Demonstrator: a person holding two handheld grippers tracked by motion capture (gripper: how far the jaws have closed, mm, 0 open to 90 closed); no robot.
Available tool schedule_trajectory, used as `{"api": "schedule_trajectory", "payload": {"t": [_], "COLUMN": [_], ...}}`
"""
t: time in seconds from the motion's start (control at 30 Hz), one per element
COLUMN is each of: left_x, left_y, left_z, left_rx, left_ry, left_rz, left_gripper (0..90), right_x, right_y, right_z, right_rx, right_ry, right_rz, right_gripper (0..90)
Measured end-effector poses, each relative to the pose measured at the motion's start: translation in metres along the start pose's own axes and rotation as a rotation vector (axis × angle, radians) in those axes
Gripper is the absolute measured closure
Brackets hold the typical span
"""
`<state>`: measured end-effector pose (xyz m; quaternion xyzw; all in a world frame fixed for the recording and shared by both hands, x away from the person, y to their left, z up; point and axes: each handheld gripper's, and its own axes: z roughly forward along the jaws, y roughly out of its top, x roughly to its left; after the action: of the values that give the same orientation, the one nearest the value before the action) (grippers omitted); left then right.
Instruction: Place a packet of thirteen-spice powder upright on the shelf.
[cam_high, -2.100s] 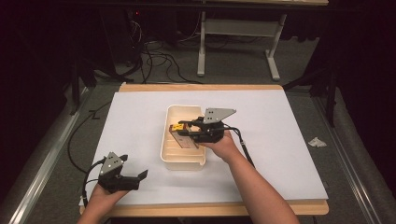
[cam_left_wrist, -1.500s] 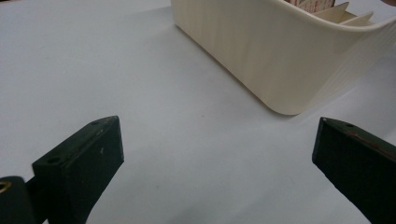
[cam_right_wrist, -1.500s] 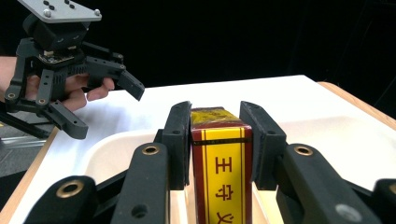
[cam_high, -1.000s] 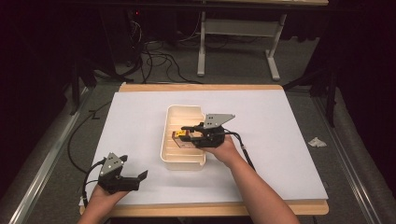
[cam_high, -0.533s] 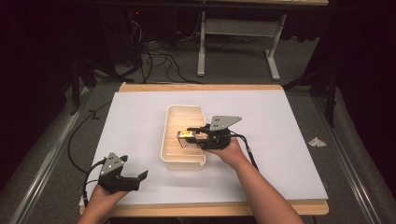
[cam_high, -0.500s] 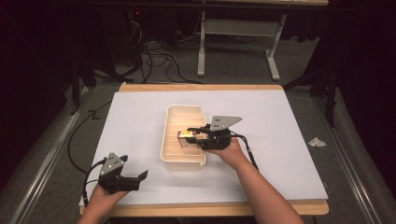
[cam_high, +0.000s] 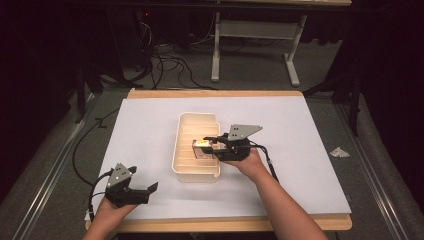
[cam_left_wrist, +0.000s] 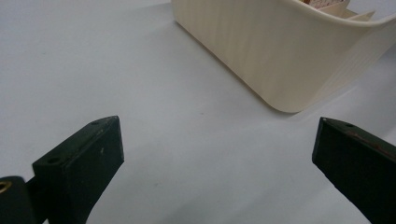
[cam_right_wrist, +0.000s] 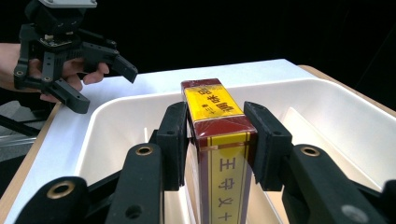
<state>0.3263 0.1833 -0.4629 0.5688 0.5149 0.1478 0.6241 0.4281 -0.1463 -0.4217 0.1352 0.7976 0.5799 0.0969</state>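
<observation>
A red and yellow box (cam_high: 201, 146) with printed characters stands upright over the cream ribbed tray (cam_high: 192, 175) at the table's middle. My right gripper (cam_high: 209, 145) is shut on it, one pad against each side, as the right gripper view shows: box (cam_right_wrist: 208, 100), right gripper (cam_right_wrist: 215, 112), tray wall (cam_right_wrist: 327, 107) beneath. My left gripper (cam_high: 144, 179) rests at the front left of the table, open with nothing between its fingers. In the left gripper view the left gripper (cam_left_wrist: 215, 144) frames bare white paper, with the tray's corner (cam_left_wrist: 261, 51) beyond. The left gripper (cam_right_wrist: 106, 88) is also in the background of the right gripper view.
White paper (cam_high: 300, 140) covers the table, with a wooden edge (cam_high: 225, 225) along the front. A crumpled scrap (cam_high: 340, 151) lies off the table's right side. Cables and a desk frame (cam_high: 255, 30) stand on the floor behind.
My right gripper has shifted slightly right and toward the near side with the box held in it. The left gripper has stayed where it was.
</observation>
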Motion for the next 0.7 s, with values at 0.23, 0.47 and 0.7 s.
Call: {"api": "schedule_trajectory", "payload": {"t": [0.23, 0.47, 0.7], "left_x": [-0.0003, -0.0016, -0.0005], "left_y": [-0.0007, -0.0006, -0.0002], "left_z": [0.0003, -0.0002, 0.0004], "left_rx": [0.005, 0.000, -0.003], "left_ry": [0.000, -0.002, 0.001], "left_rz": [0.000, -0.002, 0.001], "left_gripper": [2.6, 2.6, 2.5], "right_x": [-0.0010, 0.0007, -0.0007], "right_y": [0.0005, 0.0015, 0.0024], "right_z": [-0.0002, 0.0001, -0.0057], "right_rx": [-0.007, 0.003, -0.003], "right_ry": [-0.009, -0.013, -0.042], "right_rz": [0.026, 0.027, 0.045], "right_gripper": [55.4, 48.5, 36.8]}}
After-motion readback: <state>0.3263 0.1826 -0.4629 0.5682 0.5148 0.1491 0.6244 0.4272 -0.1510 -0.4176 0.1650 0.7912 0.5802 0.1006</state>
